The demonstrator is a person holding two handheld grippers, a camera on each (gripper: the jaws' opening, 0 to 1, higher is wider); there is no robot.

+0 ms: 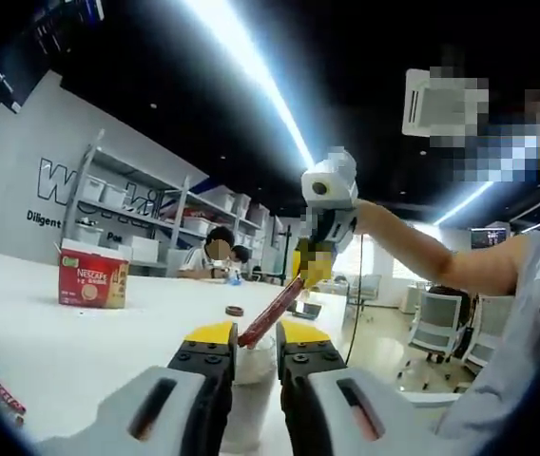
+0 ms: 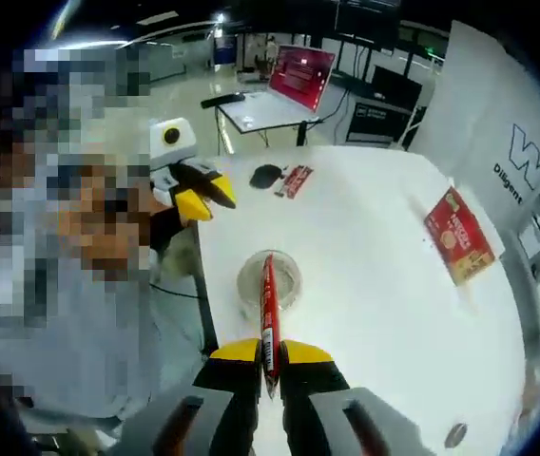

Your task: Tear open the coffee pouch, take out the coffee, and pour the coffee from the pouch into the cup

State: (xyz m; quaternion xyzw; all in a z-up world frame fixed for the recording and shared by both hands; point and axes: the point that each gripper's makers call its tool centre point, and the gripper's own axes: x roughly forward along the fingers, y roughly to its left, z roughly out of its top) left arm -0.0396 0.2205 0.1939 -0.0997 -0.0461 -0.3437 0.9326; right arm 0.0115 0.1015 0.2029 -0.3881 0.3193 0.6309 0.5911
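A long red coffee stick is pinched in my right gripper, whose jaws are shut on it. Its far end points down at the mouth of the clear cup on the white table. In the left gripper view the right gripper reaches in from the right on a person's arm, and the stick slants down toward the cup. My left gripper hovers over the cup, jaws a little apart with nothing gripped. The left gripper stands off to the cup's left.
A red Nescafe box stands further out on the table. A dark round lid and red sachets lie beyond the cup. A laptop sits on another desk. Seated people and office chairs are behind.
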